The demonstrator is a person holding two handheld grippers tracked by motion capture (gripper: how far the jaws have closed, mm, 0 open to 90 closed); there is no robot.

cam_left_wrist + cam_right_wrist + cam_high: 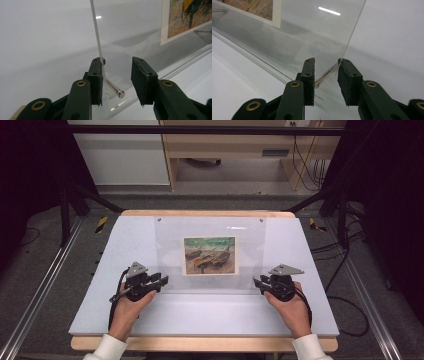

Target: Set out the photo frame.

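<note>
**Grippers at both lower corners of a clear frame**

Left gripper (161, 281) sits at the lower left corner of a clear acrylic frame (170, 250), held in the person's left hand (127, 307). In the left gripper view its jaws stand spread: the sheet's edge (96, 32) runs upright against the inner face of the left jaw, the right jaw well apart from it. A metal pin (115, 89) with a rounded head pokes out between the jaws, low down.

Right gripper (256, 283) is at the lower right corner, held in the right hand (292, 310). In the right gripper view its jaws are also spread, the sheet's corner (332, 75) between them and close to the right jaw; contact I cannot tell. A second metal pin (327, 73) slants across the gap, its tip near the left jaw.

Frame holds one thing: a printed painting (209, 255) of boats on a beach, white-bordered, sandwiched behind the clear sheet. Two small studs (160, 220) fix the top corners. Frame rests on the white surface (210, 315), near its middle. White sleeves (107, 347) at the bottom edge of the high view.
</note>
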